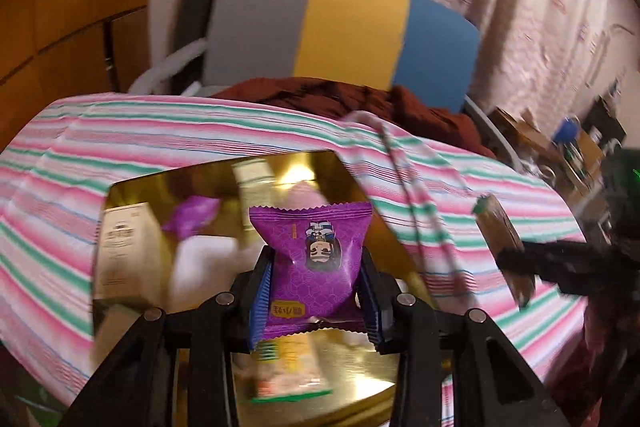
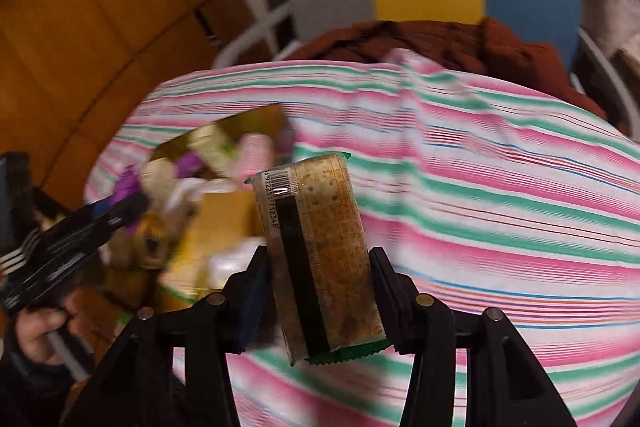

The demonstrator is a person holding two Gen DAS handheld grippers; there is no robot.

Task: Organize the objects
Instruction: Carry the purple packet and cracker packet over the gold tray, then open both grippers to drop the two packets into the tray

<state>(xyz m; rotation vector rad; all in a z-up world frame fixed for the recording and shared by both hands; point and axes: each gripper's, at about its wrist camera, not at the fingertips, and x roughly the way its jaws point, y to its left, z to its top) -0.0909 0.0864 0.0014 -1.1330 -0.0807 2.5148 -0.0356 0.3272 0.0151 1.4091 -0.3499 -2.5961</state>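
On the left, the left hand-held gripper (image 1: 316,279) is clamped on a purple snack packet (image 1: 314,267), its blue-padded black fingers (image 1: 258,303) pressing the glossy crinkled sides. The packet has zigzag-cut ends and a printed cartoon face, and hangs above a shiny gold tray (image 1: 320,171). The tray lies on the table's pink, green and white striped cloth (image 1: 120,131) and holds a cream box (image 1: 124,247) and other blurred wrapped snacks. To the right, the right hand-held gripper (image 2: 320,291) is closed on a clear cracker pack (image 2: 316,247), held upright above the cloth well right of the tray. That pack is a long rectangular sleeve with green serrated ends, a barcode and speckled brown crackers showing through.
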